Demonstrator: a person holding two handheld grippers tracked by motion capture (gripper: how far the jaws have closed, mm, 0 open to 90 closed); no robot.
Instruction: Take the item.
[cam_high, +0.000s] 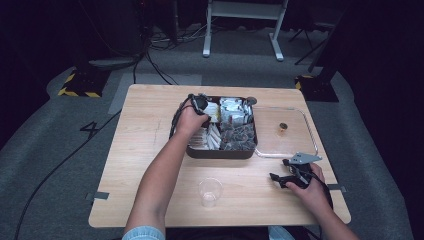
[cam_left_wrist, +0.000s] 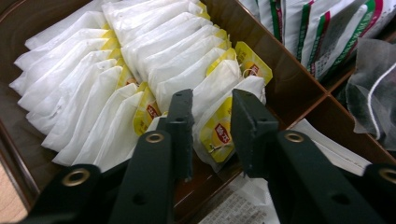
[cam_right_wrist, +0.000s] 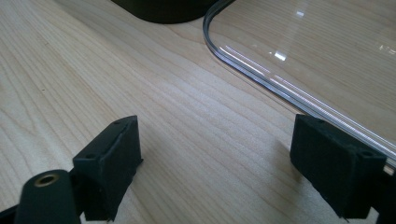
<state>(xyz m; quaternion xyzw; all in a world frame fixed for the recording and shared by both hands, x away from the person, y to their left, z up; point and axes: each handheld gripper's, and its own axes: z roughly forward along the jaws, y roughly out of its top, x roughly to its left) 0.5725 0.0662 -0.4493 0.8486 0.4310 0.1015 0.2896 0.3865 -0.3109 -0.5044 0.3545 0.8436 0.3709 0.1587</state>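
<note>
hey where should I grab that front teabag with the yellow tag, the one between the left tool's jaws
Grip the teabag by its upper edge at the yellow tag, coming from above. The bags stand packed on edge in the box compartment, so only the tops are free. The left tool already straddles it, jaws a little apart.

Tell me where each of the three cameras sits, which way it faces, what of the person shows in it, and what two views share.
High view: above the person's side, facing forward and down on the table; both forearms, left gripper, right gripper.
Left gripper view: on the left gripper, facing into the brown box at tea bags; its jaws straddle one.
Right gripper view: on the right gripper, low over the table; jaws wide apart.
Shared: the clear lid, high and right gripper views.
</note>
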